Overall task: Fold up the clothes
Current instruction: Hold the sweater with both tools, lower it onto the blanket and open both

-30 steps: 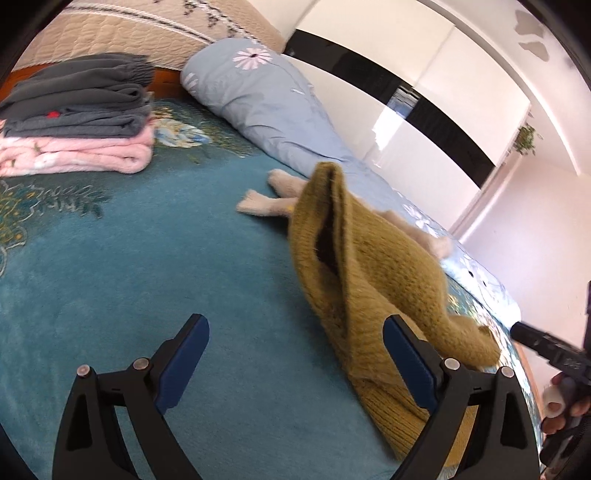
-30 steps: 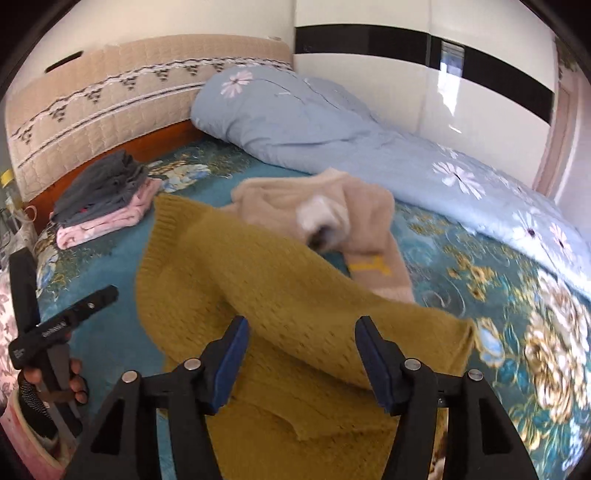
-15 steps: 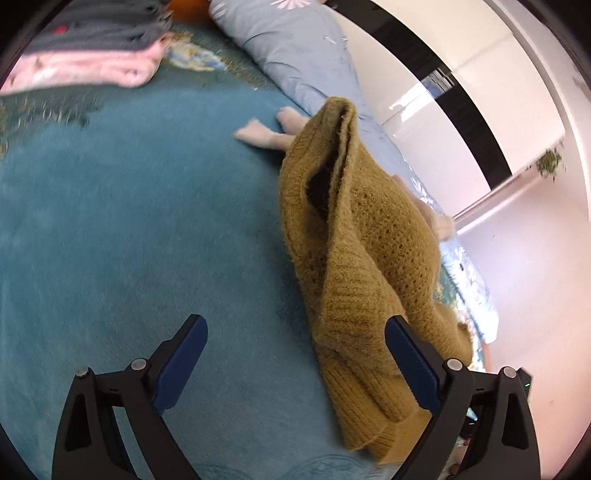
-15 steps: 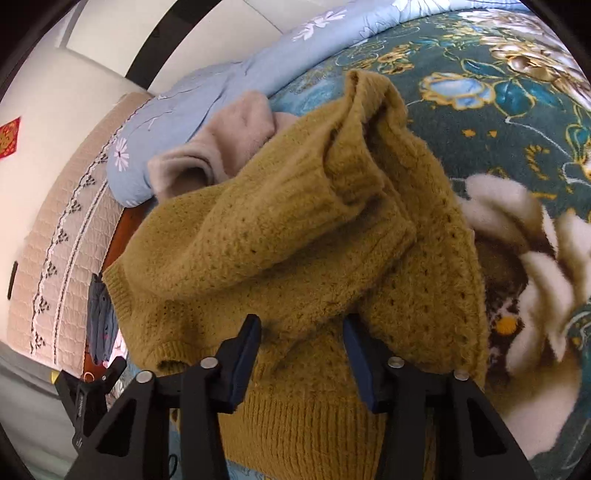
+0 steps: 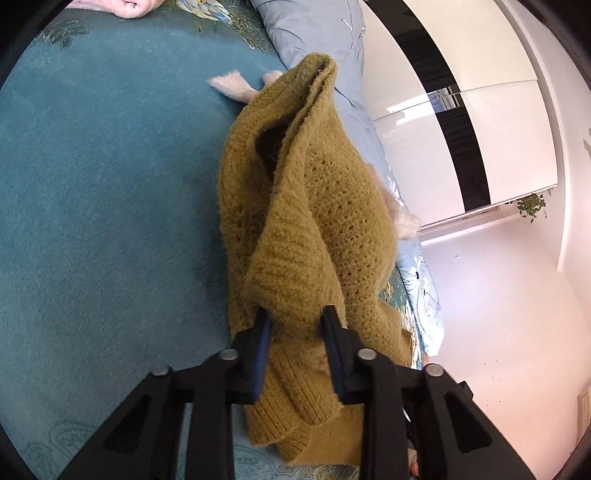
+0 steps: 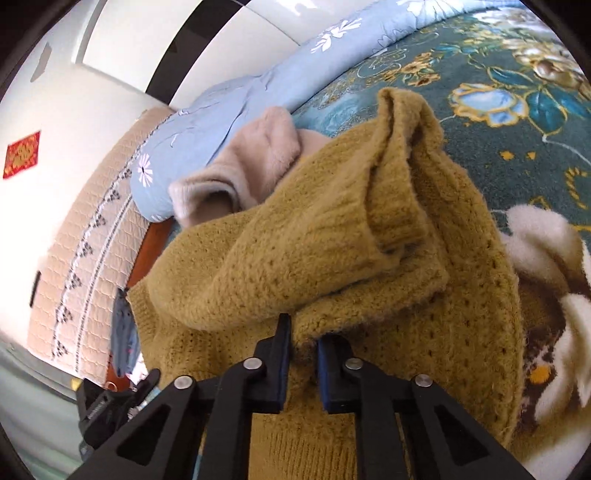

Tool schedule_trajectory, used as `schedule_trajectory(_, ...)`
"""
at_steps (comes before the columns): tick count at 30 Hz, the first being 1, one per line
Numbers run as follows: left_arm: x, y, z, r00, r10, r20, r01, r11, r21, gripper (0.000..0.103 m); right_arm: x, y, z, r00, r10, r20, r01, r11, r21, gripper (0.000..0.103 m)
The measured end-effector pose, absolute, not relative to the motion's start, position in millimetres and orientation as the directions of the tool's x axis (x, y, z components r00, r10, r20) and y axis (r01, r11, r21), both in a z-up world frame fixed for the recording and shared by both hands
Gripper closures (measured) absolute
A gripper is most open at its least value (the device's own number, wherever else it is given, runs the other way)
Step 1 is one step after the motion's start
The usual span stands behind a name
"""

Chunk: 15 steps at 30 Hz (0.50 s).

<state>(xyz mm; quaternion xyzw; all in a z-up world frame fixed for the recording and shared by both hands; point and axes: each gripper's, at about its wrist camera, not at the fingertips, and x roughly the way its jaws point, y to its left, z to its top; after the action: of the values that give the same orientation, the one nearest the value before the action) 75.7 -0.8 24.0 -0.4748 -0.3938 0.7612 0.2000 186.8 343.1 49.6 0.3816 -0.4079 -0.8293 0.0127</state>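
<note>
Both grippers now closing on sweater [image 5: 295,229], beige garment [image 6: 258,162] behind.

Support surface: bed [image 5: 110,192] with teal plush cover, floral pattern toward its edges [image 6: 517,99]. Landmark: mustard knit sweater [image 5: 295,229], bunched in a heap directly on the cover. Beige fleece garment [image 6: 258,162] lies just behind the sweater, touching it. Light-blue flowered quilt [image 6: 229,110] runs along the bed beyond both. Pink folded item [image 5: 125,5] well beyond the sweater, mostly cut off.
</note>
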Motion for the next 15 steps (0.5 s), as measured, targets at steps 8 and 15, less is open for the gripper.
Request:
schedule_trajectory(8, 86, -6, 62, -0.535, 0.658, -0.53, -0.025, -0.639, -0.769, 0.09, 210, 329, 76, -0.789, -0.329, -0.519, -0.181, -0.683, 0.708, 0.092)
schedule_trajectory(15, 76, -17, 50, -0.524, 0.674, -0.521, 0.011, -0.607, -0.795, 0.09, 223, 327, 82, -0.82, -0.328, -0.47, -0.162, -0.654, 0.739, 0.092)
